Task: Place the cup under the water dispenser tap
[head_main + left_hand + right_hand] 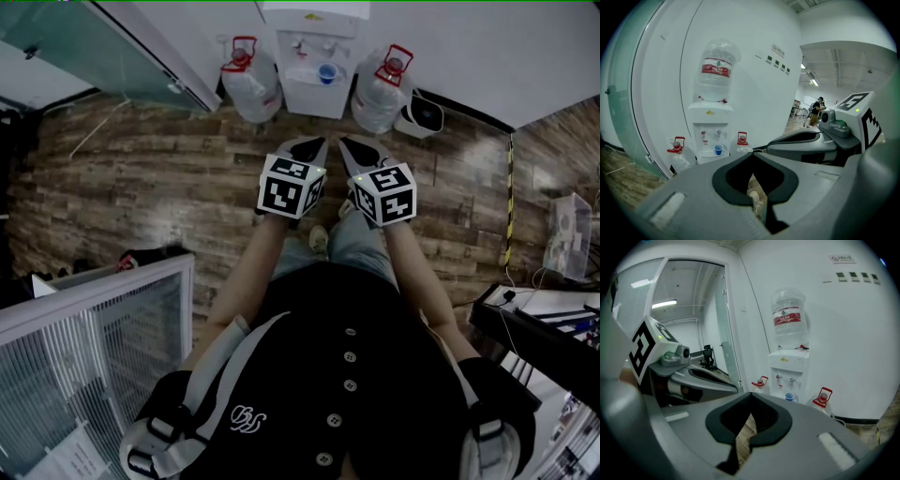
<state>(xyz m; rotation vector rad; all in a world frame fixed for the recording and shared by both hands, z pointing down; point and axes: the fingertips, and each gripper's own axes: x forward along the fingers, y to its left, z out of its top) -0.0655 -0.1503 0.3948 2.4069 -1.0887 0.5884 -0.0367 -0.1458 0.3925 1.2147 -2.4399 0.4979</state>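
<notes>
- In the head view, the left gripper [312, 143] and the right gripper [353, 145] were held side by side above the wooden floor [141, 187]. Both pointed to the water dispenser [314, 56] at the white wall. The blue cup [326, 72] stood on the dispenser's tray [305, 77], well apart from both grippers. 1 water bottle [251, 84] stood on the floor at the left of the dispenser and another at the right.
- In the left gripper view, the jaws were closed together with nothing between them. The cup stood on the tray below the taps [703, 133], under the right one of the 2 in this view. A big bottle [716, 70] sat upside down on top of the dispenser.
- In the right gripper view, the jaws also met at their tips and held nothing. The cup was on the tray, far beyond them.
</notes>
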